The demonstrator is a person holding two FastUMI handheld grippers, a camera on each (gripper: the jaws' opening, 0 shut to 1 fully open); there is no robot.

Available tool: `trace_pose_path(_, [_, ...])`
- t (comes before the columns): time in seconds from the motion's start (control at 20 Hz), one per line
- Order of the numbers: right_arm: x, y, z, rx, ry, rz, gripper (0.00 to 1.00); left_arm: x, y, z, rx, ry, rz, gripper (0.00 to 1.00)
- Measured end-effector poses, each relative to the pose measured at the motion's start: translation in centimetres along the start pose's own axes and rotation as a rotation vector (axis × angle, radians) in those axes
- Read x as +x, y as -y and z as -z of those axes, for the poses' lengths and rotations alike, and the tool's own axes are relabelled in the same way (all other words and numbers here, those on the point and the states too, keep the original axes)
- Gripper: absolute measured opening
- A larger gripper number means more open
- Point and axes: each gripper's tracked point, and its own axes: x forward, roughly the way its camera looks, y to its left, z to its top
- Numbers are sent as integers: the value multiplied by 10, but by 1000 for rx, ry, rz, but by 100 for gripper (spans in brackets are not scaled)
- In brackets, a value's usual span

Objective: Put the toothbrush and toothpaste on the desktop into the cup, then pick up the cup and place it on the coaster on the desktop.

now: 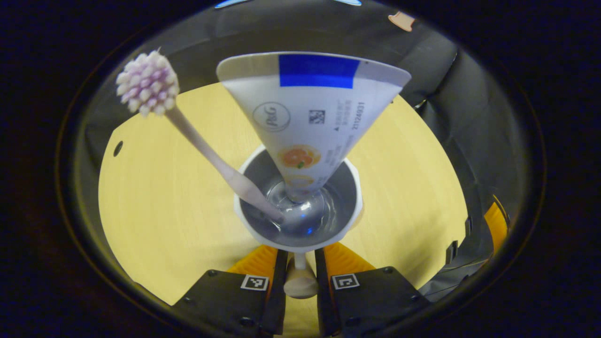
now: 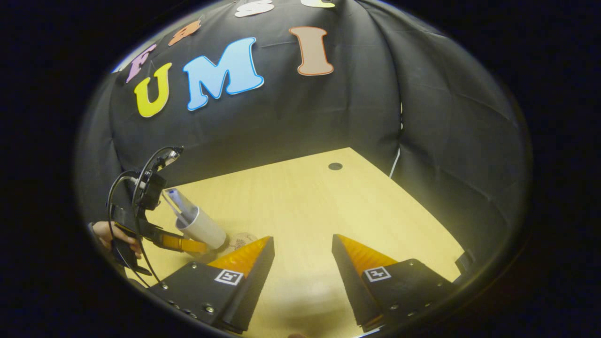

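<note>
In the left gripper view I look down into a white cup [image 1: 350, 188] with a grey inside. A toothbrush [image 1: 197, 136] with a pale handle leans out to the left, bristle head up. A white toothpaste tube [image 1: 310, 122] stands in the cup with its flat crimped end up. My left gripper [image 1: 300, 252] is shut on the cup's handle [image 1: 300, 281]. In the right gripper view the cup [image 2: 203, 228] is tilted at the far left, held by the left gripper [image 2: 181, 243], next to a round patterned coaster [image 2: 241, 240]. My right gripper [image 2: 303, 237] is open over the bare desktop.
The light wooden desktop [image 2: 305, 197] has a small round hole [image 2: 335, 166] near its far corner. Black cloth walls close it in at the back and right. A hand [image 2: 110, 234] with cables above it holds the left gripper at the left edge.
</note>
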Motion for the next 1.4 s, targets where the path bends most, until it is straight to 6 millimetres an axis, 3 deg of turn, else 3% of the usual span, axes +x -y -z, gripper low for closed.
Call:
trace_pose_path(0.25, [-3,18,3,40,-6,18,78,17,42,-6,38,-6,29,34])
trace_pose_path(0.45, [-6,31,5,56,-6,30,78,25,55,-11,72,-13,2,34])
trace_pose_path(0.75, [-5,40,6,63,-7,30,78,29,53,4,79,-67,-33,34])
trace_pose_path(1.0, [-5,38,6,42,-10,5,78,38,53,0,98,-71,-66,35])
trace_pose_path(1.4, [-11,24,-1,-17,-9,-43,78,22,63,1,114,-27,-29,39])
